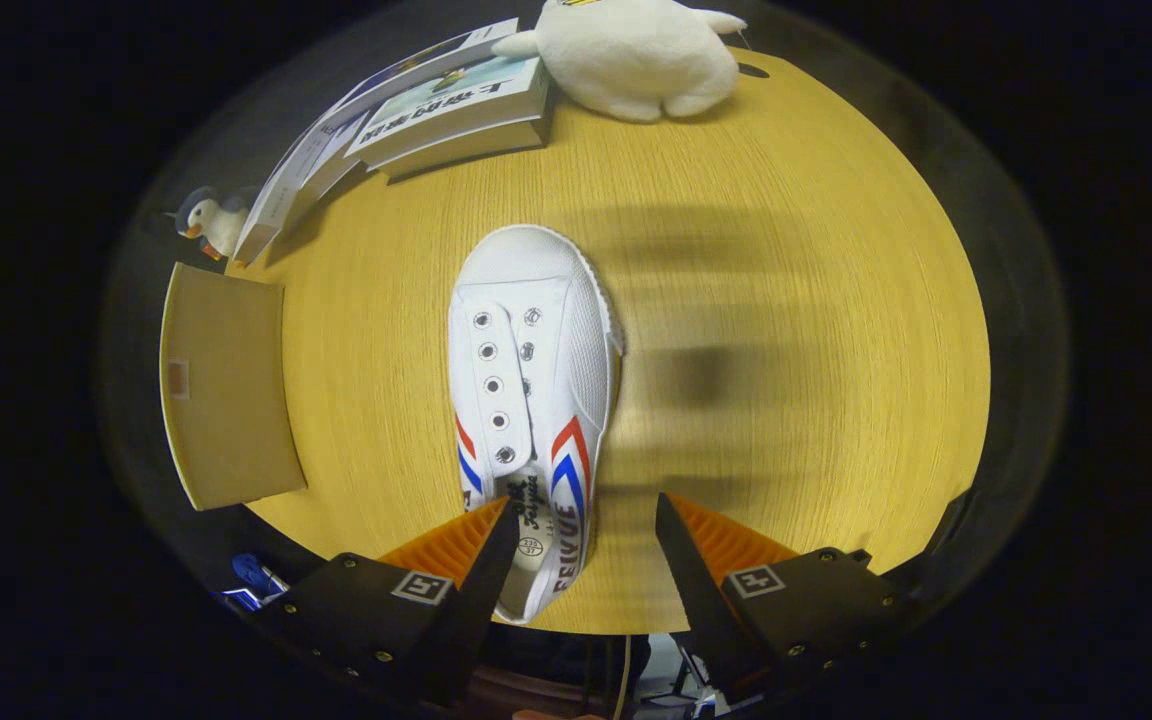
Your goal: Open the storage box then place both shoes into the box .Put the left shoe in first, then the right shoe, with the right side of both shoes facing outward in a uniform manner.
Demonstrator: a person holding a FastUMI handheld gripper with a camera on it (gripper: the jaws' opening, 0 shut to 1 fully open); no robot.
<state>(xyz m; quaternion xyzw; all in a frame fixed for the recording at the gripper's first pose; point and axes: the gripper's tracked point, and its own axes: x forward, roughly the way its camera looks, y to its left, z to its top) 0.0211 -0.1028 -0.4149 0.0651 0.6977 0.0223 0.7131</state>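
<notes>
White canvas lies below me — one shoe (531,400) flat on the wooden counter (786,250), sole down, toe pointing away, its heel end reaching back between my fingers and close against the left one. My jaws (584,545) are spread wide and hold nothing; whether the left finger (481,570) touches the heel collar I cannot tell. I hang above the counter looking steeply down, fingers pointing forward along the shoe's length. The shoe sits off to the left of my centre line, so closing from here would likely push it sideways or pinch only one wall of the collar — a grip that could let it twist or drop on the way. A tan flap (226,385), perhaps the storage box, lies well left; I cannot tell if it is open. Books (456,105) and a plush toy (636,50) sit far beyond the toe.
</notes>
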